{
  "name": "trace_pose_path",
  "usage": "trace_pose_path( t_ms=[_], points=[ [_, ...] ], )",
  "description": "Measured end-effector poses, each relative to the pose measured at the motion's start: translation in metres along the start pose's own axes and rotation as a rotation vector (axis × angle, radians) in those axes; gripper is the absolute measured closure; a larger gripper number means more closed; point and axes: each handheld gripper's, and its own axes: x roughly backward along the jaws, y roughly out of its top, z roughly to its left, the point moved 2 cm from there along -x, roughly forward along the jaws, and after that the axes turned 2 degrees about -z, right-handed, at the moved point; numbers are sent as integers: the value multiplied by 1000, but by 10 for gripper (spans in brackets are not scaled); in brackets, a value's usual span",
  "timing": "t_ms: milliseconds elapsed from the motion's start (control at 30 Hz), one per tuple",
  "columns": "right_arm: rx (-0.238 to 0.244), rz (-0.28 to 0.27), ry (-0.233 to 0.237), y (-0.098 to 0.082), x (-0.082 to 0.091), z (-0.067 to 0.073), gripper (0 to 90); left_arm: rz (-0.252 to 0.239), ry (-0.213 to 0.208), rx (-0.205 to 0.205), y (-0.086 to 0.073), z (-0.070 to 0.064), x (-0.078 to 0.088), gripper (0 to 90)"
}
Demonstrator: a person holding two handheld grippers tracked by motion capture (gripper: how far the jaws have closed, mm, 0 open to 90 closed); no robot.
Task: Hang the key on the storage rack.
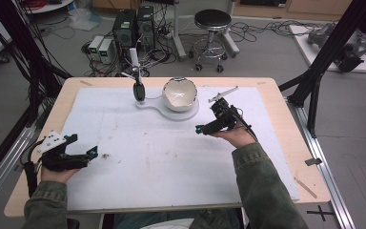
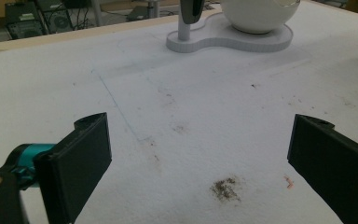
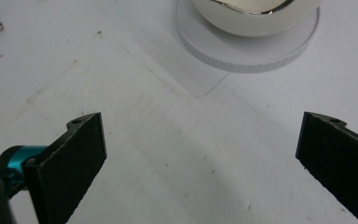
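From the high view, the left gripper (image 1: 78, 155) sits near the table's (image 1: 276, 143) left edge and the right gripper (image 1: 208, 125) near the white bowl (image 1: 179, 94) on its white base (image 1: 158, 106); both gripper views show jaws spread wide, empty, over the stained white sheet (image 2: 191, 107).

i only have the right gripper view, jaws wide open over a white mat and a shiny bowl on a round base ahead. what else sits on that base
Observer: A post with a dark handled utensil stands on the base, left of the bowl.
Operator: where's the left tool
Observer: The left tool is at the mat's near-left, jaws open, holding nothing.
Operator: mat clean there
Observer: No, a dark crumb stain lies between its jaws.
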Motion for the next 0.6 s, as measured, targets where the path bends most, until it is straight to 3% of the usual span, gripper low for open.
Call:
trace_pose_path(
  t_ms=[200, 600],
  points=[
    [-4, 9, 25, -20, 3, -7, 6, 5, 1, -5, 0, -1, -1, 65],
    [-33, 34, 12, -49, 10, -16, 6, 15, 3, -14, -1, -2, -1, 65]
  ],
)
